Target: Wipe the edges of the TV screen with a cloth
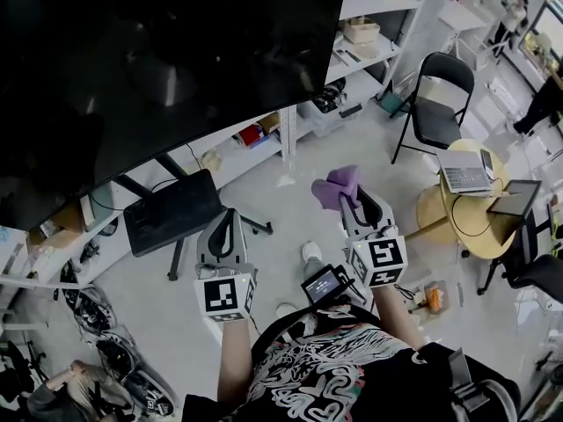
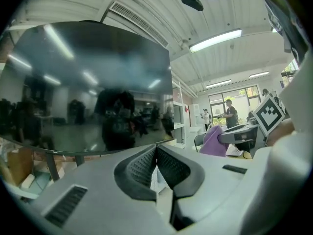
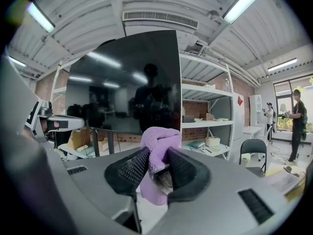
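Observation:
The large dark TV screen (image 1: 158,69) fills the upper left of the head view; it also shows in the left gripper view as the TV screen (image 2: 83,87) and in the right gripper view as the TV screen (image 3: 127,82). My right gripper (image 1: 349,199) is shut on a purple cloth (image 1: 338,185), held below the screen's lower right corner and apart from it. The cloth (image 3: 157,143) bulges up between the jaws of that gripper (image 3: 156,165). My left gripper (image 1: 225,227) hangs lower left, its jaws closed together with nothing in them (image 2: 156,153).
The TV stands on a black stand (image 1: 171,211) before white shelves (image 1: 356,42) holding boxes. A black folding chair (image 1: 437,104) and a round table (image 1: 479,205) with laptops stand to the right. People stand at the far right by the windows.

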Available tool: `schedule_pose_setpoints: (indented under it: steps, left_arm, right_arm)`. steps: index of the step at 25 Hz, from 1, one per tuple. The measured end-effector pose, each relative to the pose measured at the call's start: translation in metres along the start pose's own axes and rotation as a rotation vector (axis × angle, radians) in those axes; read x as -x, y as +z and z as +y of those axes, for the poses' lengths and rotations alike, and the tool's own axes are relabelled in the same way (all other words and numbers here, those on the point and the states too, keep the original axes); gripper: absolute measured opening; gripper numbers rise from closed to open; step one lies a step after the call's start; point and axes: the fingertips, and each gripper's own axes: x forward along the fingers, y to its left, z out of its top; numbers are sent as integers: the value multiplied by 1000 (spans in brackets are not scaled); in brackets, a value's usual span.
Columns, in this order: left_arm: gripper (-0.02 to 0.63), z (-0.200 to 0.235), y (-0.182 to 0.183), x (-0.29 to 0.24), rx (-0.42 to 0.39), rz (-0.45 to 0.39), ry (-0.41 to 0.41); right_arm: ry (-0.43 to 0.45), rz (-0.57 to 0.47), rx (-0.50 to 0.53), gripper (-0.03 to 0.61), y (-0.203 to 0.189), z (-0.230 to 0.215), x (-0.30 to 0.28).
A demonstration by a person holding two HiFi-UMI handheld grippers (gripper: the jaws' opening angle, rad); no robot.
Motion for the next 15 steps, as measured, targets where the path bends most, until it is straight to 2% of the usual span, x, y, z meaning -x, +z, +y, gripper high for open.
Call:
schedule_pose_setpoints:
  steps: [3,6,15]
  left_arm:
    - [18,7,3,-35,23,-5,24]
    - [18,8,6,-73,10,-1,39]
    - [18,-16,12,-168,13,26,-8]
  right_arm:
    - [19,5,-2,132,3,-16,-33]
    - [32,15,2,133,7,-35,-64]
    - [66,37,12,133,19,-86,-130]
